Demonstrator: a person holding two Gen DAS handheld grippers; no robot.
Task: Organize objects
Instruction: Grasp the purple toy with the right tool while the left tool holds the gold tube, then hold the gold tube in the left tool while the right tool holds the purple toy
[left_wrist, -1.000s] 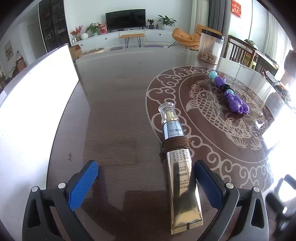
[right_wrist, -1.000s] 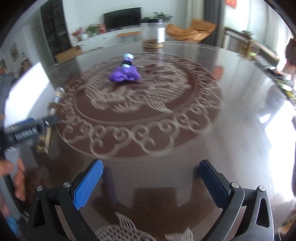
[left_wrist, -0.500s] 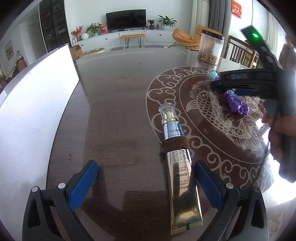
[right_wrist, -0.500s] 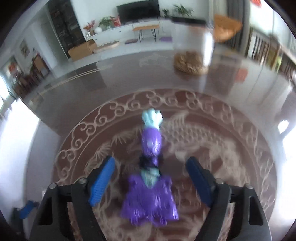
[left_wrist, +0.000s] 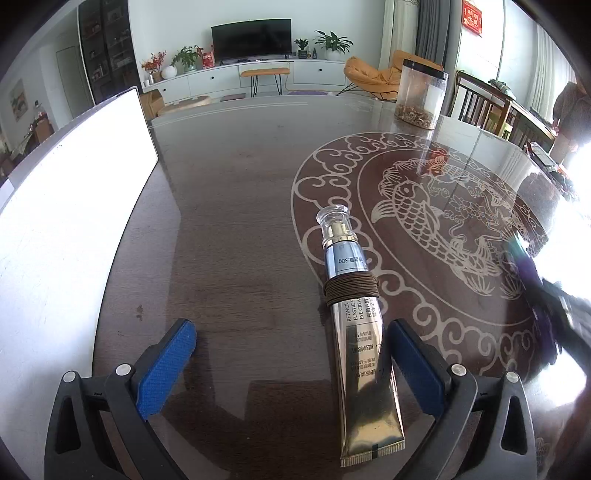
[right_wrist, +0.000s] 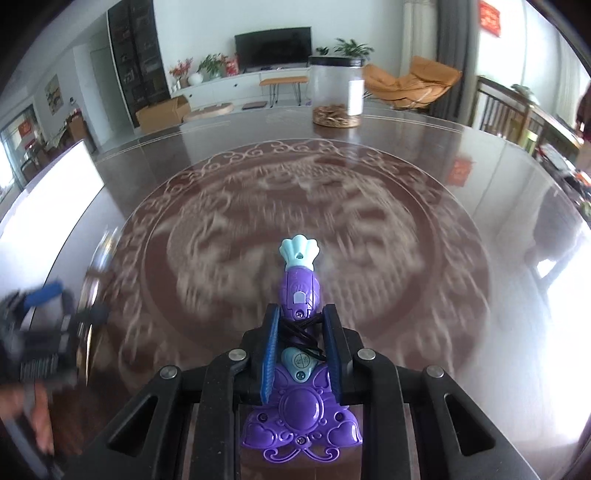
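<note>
My right tool is gripping the purple toy wand above the table; my left tool is gaping wide around the eye cream tube.

From my left wrist view, the tube lies on the table in the lower centre of the frame, cap end pointing up-frame, its lower half between the left gripper fingers, nearer the right one. A cord band wraps its middle. The board fills the left side; the jar stands upper right. In my right wrist view, the toy sits bottom centre between the right gripper fingers, the jar at top centre.
</note>
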